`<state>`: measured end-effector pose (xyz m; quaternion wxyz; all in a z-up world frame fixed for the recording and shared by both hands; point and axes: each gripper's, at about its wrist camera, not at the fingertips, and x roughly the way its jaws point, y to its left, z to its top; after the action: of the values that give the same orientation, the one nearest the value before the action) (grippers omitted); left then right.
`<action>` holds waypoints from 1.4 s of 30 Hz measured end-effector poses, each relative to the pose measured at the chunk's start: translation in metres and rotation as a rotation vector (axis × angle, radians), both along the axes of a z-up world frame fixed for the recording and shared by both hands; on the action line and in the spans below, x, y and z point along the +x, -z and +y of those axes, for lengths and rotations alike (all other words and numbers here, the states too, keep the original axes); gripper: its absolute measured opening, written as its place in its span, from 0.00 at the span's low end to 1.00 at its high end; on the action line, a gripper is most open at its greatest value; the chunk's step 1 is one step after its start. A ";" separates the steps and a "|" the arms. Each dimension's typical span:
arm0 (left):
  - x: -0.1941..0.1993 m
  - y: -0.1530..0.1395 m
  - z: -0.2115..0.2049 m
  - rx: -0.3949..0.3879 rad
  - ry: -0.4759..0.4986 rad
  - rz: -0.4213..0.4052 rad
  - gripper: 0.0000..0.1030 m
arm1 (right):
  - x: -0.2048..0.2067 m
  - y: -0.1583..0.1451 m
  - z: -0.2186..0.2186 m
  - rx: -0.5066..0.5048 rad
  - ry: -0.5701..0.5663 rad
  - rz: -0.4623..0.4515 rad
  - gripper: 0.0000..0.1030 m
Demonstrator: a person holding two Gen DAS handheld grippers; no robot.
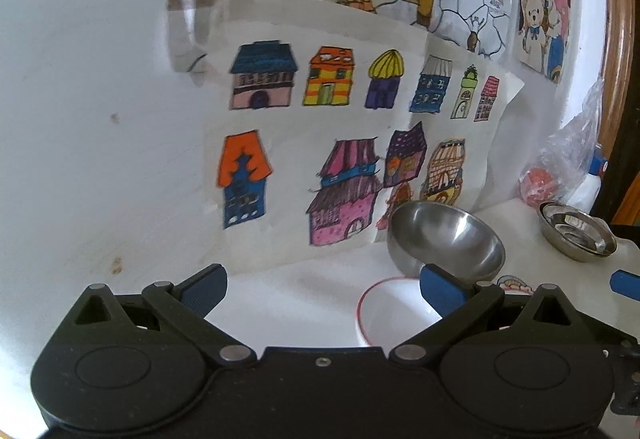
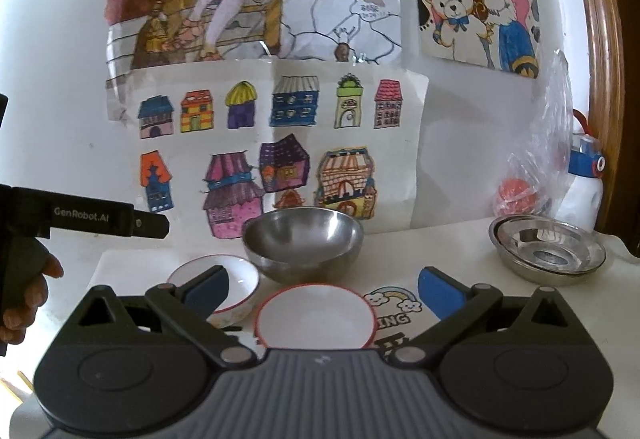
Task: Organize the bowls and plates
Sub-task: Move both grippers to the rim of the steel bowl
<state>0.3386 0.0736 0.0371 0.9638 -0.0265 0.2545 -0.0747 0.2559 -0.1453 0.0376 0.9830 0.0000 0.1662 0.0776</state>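
Both grippers were wide open and empty, held above the white table point(image 2: 460, 239) facing the wall drawings. Left gripper point(image 1: 322, 291) had its blue pads spread far apart with nothing between them; right gripper point(image 2: 322, 293) the same, jaws fully apart, gripping nothing.

Task items: the steel bowl point(image 2: 304, 241) stood upright near the wall, mid-table. A red-rimmed white bowl point(image 2: 316, 317) sat just in front of it, close under the right gripper. A smaller red-rimmed white bowl point(image 2: 236, 279) lay just to the left, partly hidden by the right gripper's left finger. The stacked steel plates point(image 2: 548, 251) were well apart at the right, near a plastic bag point(image 2: 536, 167) and a white bottle point(image 2: 584, 187).

In the left view the steel bowl point(image 1: 446, 239) and a white bowl point(image 1: 396, 315) sat to the right of the gripper's centre line.

Judgement: a pick was being set up, nothing grasped yet, so sorting looked barely begun. The next move likely called for lowering the right gripper onto the rim of the nearest white bowl, one finger inside and one outside, then closing to nest it with the other bowls. The rim is thin and glazed, so slipping was a risk.
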 end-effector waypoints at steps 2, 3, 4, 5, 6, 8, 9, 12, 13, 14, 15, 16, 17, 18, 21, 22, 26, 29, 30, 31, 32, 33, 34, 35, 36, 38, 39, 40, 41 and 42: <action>0.009 0.000 -0.006 0.006 0.010 0.000 0.99 | 0.008 0.000 -0.003 0.002 0.008 0.002 1.00; 0.013 -0.001 -0.008 0.007 0.015 0.000 0.99 | 0.013 -0.001 -0.005 0.000 0.011 0.001 1.00; 0.017 -0.001 -0.010 0.007 0.019 -0.001 0.99 | 0.017 -0.001 -0.006 0.000 0.012 0.001 1.00; 0.021 -0.001 -0.013 0.006 0.024 0.000 0.99 | 0.022 -0.002 -0.007 0.000 0.012 0.002 1.00; 0.025 -0.001 -0.015 0.005 0.029 -0.001 0.99 | 0.027 -0.003 -0.009 0.003 0.012 0.007 1.00; 0.034 -0.001 -0.021 -0.001 0.040 0.003 0.99 | 0.038 -0.004 -0.012 0.011 0.018 0.022 1.00; 0.038 -0.001 -0.023 -0.002 0.045 0.006 0.99 | 0.044 -0.004 -0.014 0.016 0.024 0.029 1.00; 0.050 -0.001 -0.031 0.003 0.058 0.008 0.99 | 0.059 -0.007 -0.020 0.030 0.028 0.029 1.00; 0.052 0.000 -0.032 0.003 0.061 0.010 0.99 | 0.064 -0.008 -0.022 0.033 0.031 0.026 1.00; 0.057 0.001 -0.034 -0.001 0.063 0.015 0.99 | 0.068 -0.009 -0.024 0.036 0.034 0.025 1.00; 0.059 0.002 -0.035 -0.005 0.064 0.019 0.99 | 0.073 -0.010 -0.026 0.040 0.036 0.025 1.00; 0.063 0.003 -0.036 -0.010 0.062 0.025 0.99 | 0.079 -0.011 -0.027 0.046 0.037 0.027 1.00; 0.066 0.004 -0.037 -0.013 0.062 0.033 0.99 | 0.084 -0.012 -0.029 0.051 0.038 0.030 1.00; 0.069 0.005 -0.038 -0.016 0.063 0.042 0.99 | 0.088 -0.012 -0.030 0.055 0.041 0.034 1.00; 0.078 0.010 -0.039 -0.023 0.061 0.063 0.99 | 0.102 -0.008 -0.031 0.052 0.062 0.064 1.00; 0.080 0.011 -0.040 -0.027 0.060 0.068 0.99 | 0.106 -0.005 -0.032 0.052 0.066 0.075 1.00; 0.090 0.016 -0.042 -0.037 0.059 0.096 0.99 | 0.118 0.009 -0.037 0.081 0.065 0.123 1.00; 0.095 0.020 -0.045 -0.031 0.065 0.111 0.99 | 0.122 0.017 -0.040 0.112 0.055 0.141 1.00; 0.096 0.021 -0.046 -0.030 0.067 0.116 0.99 | 0.123 0.020 -0.041 0.125 0.041 0.144 0.99; 0.098 0.022 -0.047 -0.029 0.071 0.122 0.99 | 0.125 0.023 -0.041 0.139 0.023 0.148 0.99; 0.099 0.023 -0.048 -0.028 0.077 0.128 0.99 | 0.126 0.025 -0.041 0.153 0.014 0.155 0.99; 0.100 0.024 -0.049 -0.027 0.081 0.133 0.99 | 0.128 0.027 -0.042 0.166 0.000 0.164 0.97; 0.102 0.024 -0.050 -0.026 0.084 0.138 0.99 | 0.130 0.028 -0.043 0.175 -0.013 0.170 0.95; 0.103 0.025 -0.051 -0.023 0.087 0.145 0.99 | 0.131 0.029 -0.044 0.187 -0.023 0.174 0.92; 0.104 0.025 -0.052 -0.020 0.090 0.153 0.99 | 0.132 0.029 -0.044 0.197 -0.029 0.175 0.89; 0.107 0.026 -0.054 -0.018 0.098 0.165 0.99 | 0.134 0.031 -0.044 0.209 -0.038 0.186 0.86; 0.108 0.026 -0.055 -0.019 0.101 0.168 0.99 | 0.134 0.031 -0.044 0.212 -0.040 0.188 0.83; 0.109 0.026 -0.056 -0.020 0.100 0.170 0.99 | 0.135 0.031 -0.044 0.214 -0.041 0.189 0.81; 0.110 0.027 -0.057 -0.022 0.100 0.172 0.99 | 0.135 0.031 -0.044 0.216 -0.043 0.191 0.77; 0.111 0.027 -0.058 -0.025 0.102 0.175 0.99 | 0.136 0.032 -0.043 0.217 -0.044 0.193 0.74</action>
<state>0.4496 0.0160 0.0101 0.9325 -0.0320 0.3376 -0.1242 0.3920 -0.1886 0.0059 0.9547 0.1101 0.2507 0.1163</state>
